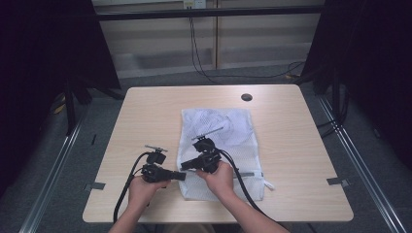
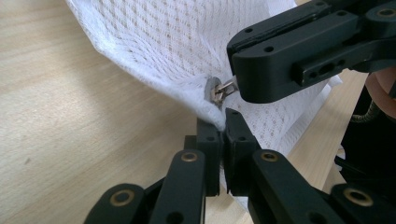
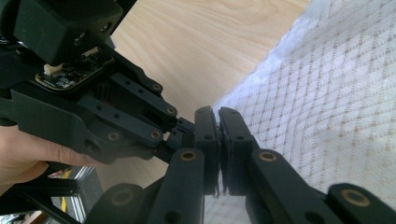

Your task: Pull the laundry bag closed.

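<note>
A white mesh laundry bag [image 1: 228, 131] lies flat on the light wooden table [image 1: 145, 111]. My left gripper [image 1: 183, 175] comes in from the left and is shut on the bag's left edge [image 2: 205, 105], pinching the fabric just below the zipper slider [image 2: 212, 91]. My right gripper [image 1: 184, 166] points left across the bag and meets it there. In the left gripper view the right gripper [image 2: 236, 79] is shut on the small metal zipper pull [image 2: 228, 86]. In the right gripper view its jaws [image 3: 218, 112] are pressed together, with the left gripper [image 3: 187, 128] touching them.
A round dark grommet hole [image 1: 247, 97] sits near the table's far edge. Grey tape tabs [image 1: 335, 181] mark the table's side edges. Black cables [image 1: 243, 187] trail from both grippers toward the front edge. Dark curtains and stand legs flank the table.
</note>
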{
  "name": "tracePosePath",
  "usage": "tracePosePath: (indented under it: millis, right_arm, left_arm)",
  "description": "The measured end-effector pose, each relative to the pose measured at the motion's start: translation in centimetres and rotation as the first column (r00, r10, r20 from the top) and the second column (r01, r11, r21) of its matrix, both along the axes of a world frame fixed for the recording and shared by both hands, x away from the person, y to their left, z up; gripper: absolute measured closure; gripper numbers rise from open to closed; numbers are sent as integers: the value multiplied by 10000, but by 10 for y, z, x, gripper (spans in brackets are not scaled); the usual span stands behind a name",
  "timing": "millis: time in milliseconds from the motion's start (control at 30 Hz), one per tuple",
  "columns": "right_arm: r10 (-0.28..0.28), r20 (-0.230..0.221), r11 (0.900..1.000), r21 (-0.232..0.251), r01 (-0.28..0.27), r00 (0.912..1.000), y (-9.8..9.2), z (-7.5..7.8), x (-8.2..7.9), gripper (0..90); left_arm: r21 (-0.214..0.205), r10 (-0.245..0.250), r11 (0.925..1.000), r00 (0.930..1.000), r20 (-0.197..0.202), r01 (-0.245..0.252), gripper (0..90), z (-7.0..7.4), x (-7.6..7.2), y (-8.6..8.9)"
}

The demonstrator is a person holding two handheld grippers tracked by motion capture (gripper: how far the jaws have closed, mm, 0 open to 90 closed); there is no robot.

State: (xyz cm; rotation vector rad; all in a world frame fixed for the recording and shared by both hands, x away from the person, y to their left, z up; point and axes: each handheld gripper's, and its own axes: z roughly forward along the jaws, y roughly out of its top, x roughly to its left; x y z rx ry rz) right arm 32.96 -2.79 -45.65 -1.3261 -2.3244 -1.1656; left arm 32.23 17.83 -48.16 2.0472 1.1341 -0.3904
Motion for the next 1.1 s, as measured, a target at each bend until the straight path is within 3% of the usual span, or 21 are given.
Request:
tracePosePath:
  millis: [67, 433, 467, 533, 733, 900, 1100]
  right_arm:
    - [-14, -92, 10000, 99, 14, 10000, -2, 0, 0, 868]
    - [0, -261, 9996, 285, 8, 9997, -9, -3, -1, 869]
    - [-39, -324, 9994, 346, 50, 9995, -11, -4, -1, 869]
    - [-101, -429, 9988, 484, 121, 9990, -14, -6, -1, 869]
    - [55, -348, 9993, 366, -42, 9994, -17, -5, -2, 869]
    - [89, -394, 9994, 350, -75, 9992, -19, -6, -3, 869]
    - [108, -465, 9993, 368, -91, 9989, -20, -7, -2, 869]
  left_arm:
    - [114, 29, 9999, 9999, 131, -31, 875, 2, 0, 0]
    - [139, -76, 9999, 10000, 49, 75, 880, 2, 0, 1]
    - [83, 173, 9998, 9998, 22, -173, 880, 2, -1, -1]
    - [119, -62, 9999, 10000, 66, 62, 881, 2, 0, 0]
    - [176, 63, 9998, 9999, 103, -65, 881, 3, -2, -4]
    - [273, -130, 9995, 9998, 140, 126, 881, 2, -2, -3]
    - [131, 17, 9999, 9999, 101, -19, 882, 2, -2, -3]
